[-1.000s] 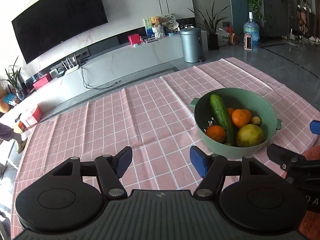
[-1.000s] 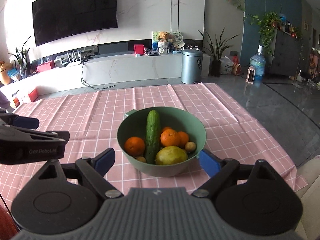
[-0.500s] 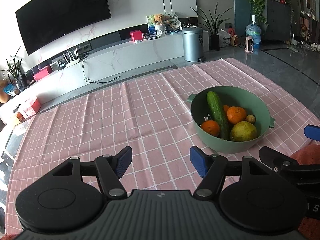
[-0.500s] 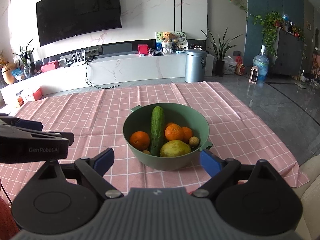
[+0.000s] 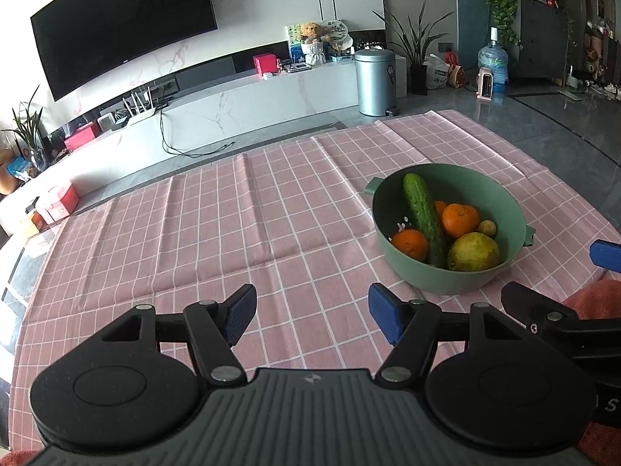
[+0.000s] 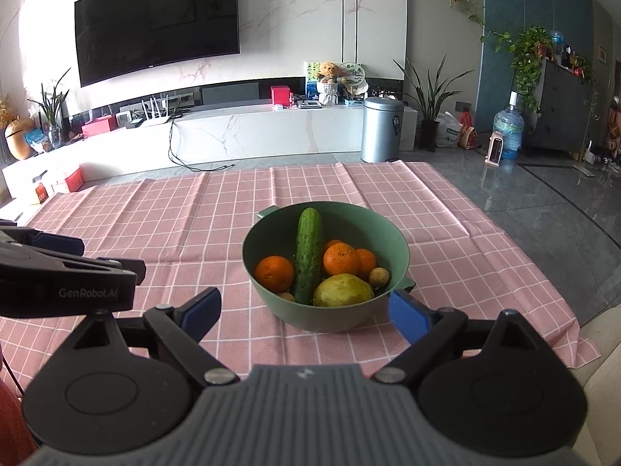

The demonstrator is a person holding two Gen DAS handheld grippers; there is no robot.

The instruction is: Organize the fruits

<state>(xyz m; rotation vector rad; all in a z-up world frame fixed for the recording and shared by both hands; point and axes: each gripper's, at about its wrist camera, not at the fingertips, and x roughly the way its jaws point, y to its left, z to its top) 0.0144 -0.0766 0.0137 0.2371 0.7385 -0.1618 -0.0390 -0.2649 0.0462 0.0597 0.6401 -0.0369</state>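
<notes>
Green bowl (image 6: 325, 312) holding all the fruit in view, on a counter (image 6: 458, 256) under a pink checked cloth.
Inside lie a cucumber (image 6: 308, 254), oranges (image 6: 274, 273) and a pear (image 6: 341, 291); whether sorting is finished or yet to come cannot be told. Both the left gripper (image 5: 312, 312) and right gripper (image 6: 304, 312) hover near with jaws released, nothing between.

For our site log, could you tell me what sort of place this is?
Most likely a home living room: a wall-mounted television above a low marble media console, houseplants, and a table under a pink checked tablecloth.
</notes>
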